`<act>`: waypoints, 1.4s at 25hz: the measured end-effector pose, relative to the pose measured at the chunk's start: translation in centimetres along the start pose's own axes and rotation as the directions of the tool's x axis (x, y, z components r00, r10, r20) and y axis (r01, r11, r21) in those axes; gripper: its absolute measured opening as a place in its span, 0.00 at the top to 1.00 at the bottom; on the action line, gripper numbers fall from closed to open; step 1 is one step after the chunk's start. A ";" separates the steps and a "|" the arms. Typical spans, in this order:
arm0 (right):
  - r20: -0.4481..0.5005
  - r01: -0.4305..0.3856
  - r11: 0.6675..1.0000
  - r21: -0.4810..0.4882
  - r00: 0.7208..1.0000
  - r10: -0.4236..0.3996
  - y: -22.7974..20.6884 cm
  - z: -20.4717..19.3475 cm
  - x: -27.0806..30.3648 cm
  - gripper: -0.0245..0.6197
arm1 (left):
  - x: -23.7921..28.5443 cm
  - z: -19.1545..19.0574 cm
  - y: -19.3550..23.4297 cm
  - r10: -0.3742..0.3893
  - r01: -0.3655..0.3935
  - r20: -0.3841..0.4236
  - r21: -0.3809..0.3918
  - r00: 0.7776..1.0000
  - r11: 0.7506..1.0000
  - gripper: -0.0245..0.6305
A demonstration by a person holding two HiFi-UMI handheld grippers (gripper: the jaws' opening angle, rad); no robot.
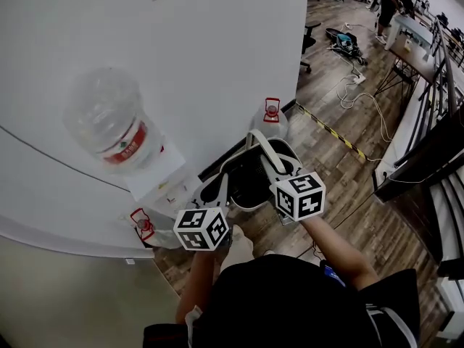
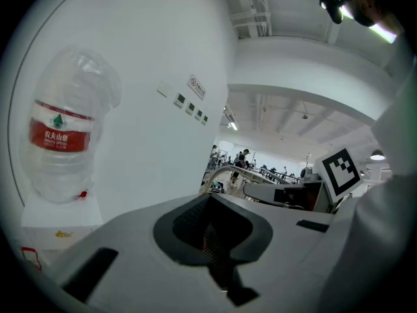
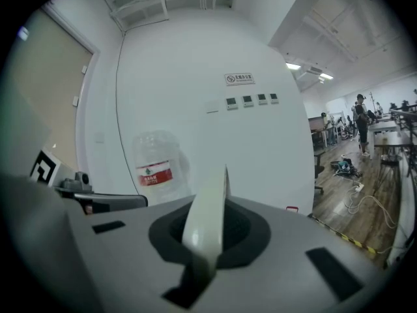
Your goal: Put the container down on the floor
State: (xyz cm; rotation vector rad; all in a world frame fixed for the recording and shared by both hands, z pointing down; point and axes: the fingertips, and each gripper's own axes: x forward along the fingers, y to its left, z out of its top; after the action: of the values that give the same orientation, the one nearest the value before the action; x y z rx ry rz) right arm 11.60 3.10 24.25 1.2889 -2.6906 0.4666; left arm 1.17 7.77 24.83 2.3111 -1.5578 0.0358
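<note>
Dark mesh container with white rim (image 1: pixel 233 164) hangs above the wooden floor (image 1: pixel 348 194); right gripper (image 1: pixel 279 167) jaws clench its white arched handle (image 3: pixel 208 207), left gripper (image 1: pixel 216 194) jaws grip its mesh edge (image 2: pixel 210 240). Lower both hands evenly, level

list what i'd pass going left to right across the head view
big water bottle → container → striped floor tape → stairs
</note>
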 end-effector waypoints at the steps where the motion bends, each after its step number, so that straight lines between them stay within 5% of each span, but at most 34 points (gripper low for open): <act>1: -0.002 -0.001 1.000 0.001 1.000 0.001 -0.1 0.0 0.4 0.91 | 0.3 0.1 0.2 -0.002 0.002 0.000 -0.001 1.000 1.000 0.94; 6: -0.019 0.007 1.000 0.009 1.000 -0.007 -1.0 0.2 2.8 0.91 | 2.5 0.4 1.4 0.000 0.001 -0.013 0.037 1.000 0.999 0.94; 35: -0.065 0.026 1.000 -0.014 0.998 -0.027 -1.8 5.9 21.9 0.91 | 12.6 7.5 16.2 -0.056 0.055 -0.007 -0.058 0.998 0.997 0.94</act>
State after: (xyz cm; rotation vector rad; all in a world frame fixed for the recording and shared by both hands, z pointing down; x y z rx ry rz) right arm -0.67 -16.01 24.32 1.2816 -2.6159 0.4779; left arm -9.75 -11.16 24.94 2.3052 -1.4707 -0.0131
